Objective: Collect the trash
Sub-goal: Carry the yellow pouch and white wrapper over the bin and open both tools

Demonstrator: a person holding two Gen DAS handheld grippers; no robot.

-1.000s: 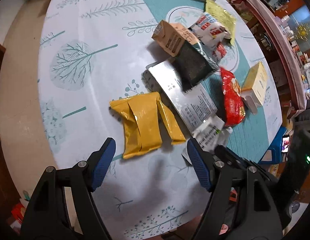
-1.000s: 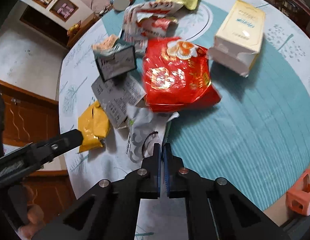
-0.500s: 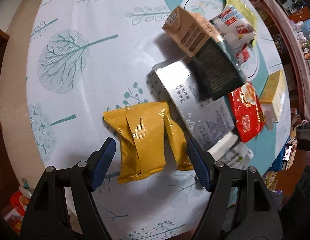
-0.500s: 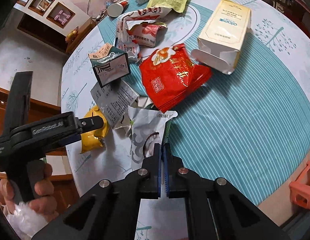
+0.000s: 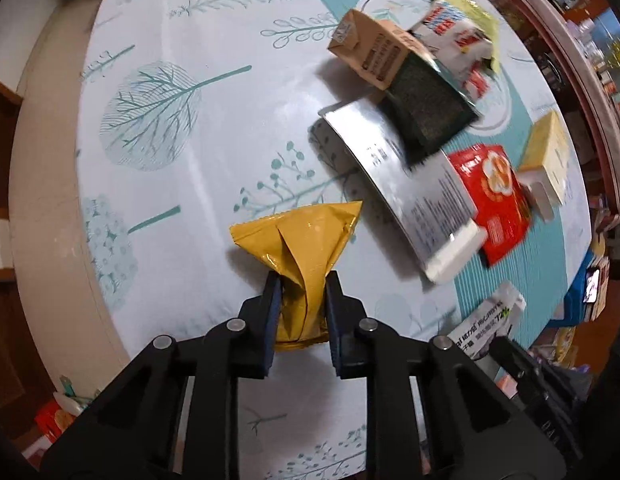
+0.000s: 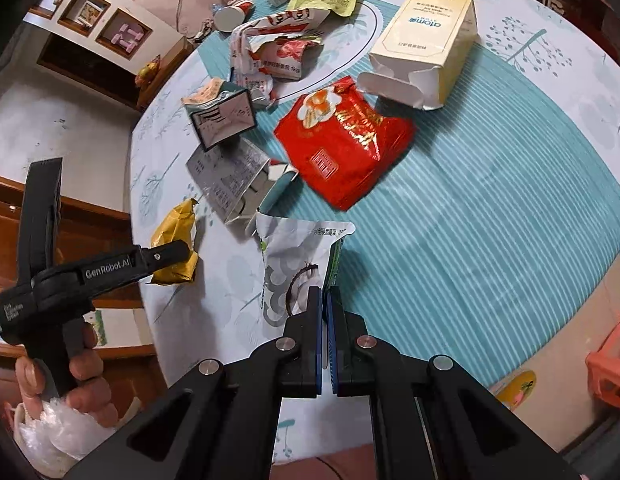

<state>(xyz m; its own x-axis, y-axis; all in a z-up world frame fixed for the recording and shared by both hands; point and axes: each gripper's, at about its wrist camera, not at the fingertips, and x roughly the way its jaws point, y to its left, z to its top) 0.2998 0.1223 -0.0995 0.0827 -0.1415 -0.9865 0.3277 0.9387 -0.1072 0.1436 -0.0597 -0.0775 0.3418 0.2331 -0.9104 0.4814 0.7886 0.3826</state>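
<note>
Left tongs [image 5: 301,294] are pinched onto one yellow pouch [image 5: 300,248], whose near end is squeezed into creases between the blue pads while its far end fans out over the worktop [image 5: 198,168]. Right tongs [image 6: 324,300] are closed almost pad to pad on the lower edge of a white-and-grey pouch [image 6: 296,264], which lies flat on the cloth.

Seen from the right wrist, the yellow pouch [image 6: 178,240] sits near the worktop's edge with the left tongs [image 6: 170,254] over it, and the person's left hand [image 6: 66,376] grips the handle with a wad of clear plastic [image 6: 54,436] beneath it; the left wrist view shows none of that hand. From the left wrist, only a corner of the white-and-grey pouch [image 5: 488,318] appears, right of the yellow pouch, the right tongs blurred below it.

Beyond the yellow pouch lies one flattened silver carton [image 5: 402,184], and beyond that one brown-and-dark drink carton [image 5: 394,76]. Right of the silver carton lies one red foil bag [image 5: 494,196], then one cream box [image 5: 548,156] with its flap open. Farthest from the yellow pouch are one torn red-and-white wrapper [image 5: 454,40] and one lime-green packet [image 5: 470,4]. Only the right wrist view takes in one paper cup [image 6: 232,16] lying past the red-and-white wrapper [image 6: 274,52], and an orange object [image 6: 610,364] off the worktop's edge.
</note>
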